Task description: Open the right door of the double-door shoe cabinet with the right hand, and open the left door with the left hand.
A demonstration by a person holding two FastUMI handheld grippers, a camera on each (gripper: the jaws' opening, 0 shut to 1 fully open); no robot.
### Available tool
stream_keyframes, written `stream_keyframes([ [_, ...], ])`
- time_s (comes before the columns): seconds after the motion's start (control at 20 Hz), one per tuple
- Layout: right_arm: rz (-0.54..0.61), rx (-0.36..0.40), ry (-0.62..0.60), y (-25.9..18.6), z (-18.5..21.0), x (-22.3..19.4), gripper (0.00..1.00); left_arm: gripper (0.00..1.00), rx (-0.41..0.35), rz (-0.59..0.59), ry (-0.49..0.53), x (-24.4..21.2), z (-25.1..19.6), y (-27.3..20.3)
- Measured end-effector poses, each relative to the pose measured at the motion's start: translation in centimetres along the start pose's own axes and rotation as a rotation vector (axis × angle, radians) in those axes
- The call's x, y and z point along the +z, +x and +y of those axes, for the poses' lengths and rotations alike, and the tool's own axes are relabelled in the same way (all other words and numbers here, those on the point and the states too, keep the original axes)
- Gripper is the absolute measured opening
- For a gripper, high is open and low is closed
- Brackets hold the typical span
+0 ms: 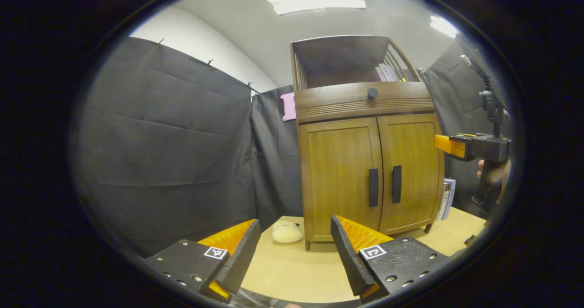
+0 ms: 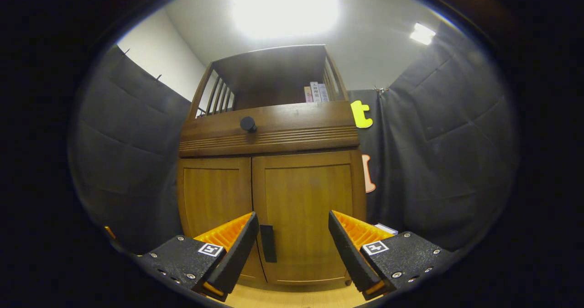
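Both doors are sitting closed on the cabinet (image 1: 365, 157) ahead. The right gripper (image 2: 292, 244), gaping wide and empty, is facing the right handle (image 2: 268, 243); approaching off-line, it risks straddling nothing or bumping the panel.

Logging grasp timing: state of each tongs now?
Left tongs: open, holding nothing, back from the cabinet.
Right tongs: open, empty, near the right door handle.

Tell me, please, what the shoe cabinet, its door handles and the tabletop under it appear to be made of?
Shoe cabinet: looks like brown wood or wood veneer, with visible grain and a soft satin sheen. Door handles: dark, matte bars, plastic or painted metal; the pictures cannot settle which. Tabletop: pale, smooth, probably light wood or laminate.
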State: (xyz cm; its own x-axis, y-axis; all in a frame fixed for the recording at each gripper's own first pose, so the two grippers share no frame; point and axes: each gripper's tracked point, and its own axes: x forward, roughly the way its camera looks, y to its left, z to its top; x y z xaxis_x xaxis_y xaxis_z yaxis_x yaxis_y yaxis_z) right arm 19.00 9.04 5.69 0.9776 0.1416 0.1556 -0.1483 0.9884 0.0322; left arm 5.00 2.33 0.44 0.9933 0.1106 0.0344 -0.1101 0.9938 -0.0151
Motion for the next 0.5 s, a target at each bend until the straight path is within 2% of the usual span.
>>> stream_keyframes([
  [0.05, 0.001, 0.004, 0.000, 0.6, 0.4, -0.4, 0.94, 0.92, 0.006, 0.001, 0.002, -0.1, 0.4, 0.4],
  [0.5, 0.087, 0.000, -0.002, 6.2, 2.8, -6.5, 0.95, 0.92, 0.057, 0.016, 0.012, -1.0, 2.3, 1.9],
])
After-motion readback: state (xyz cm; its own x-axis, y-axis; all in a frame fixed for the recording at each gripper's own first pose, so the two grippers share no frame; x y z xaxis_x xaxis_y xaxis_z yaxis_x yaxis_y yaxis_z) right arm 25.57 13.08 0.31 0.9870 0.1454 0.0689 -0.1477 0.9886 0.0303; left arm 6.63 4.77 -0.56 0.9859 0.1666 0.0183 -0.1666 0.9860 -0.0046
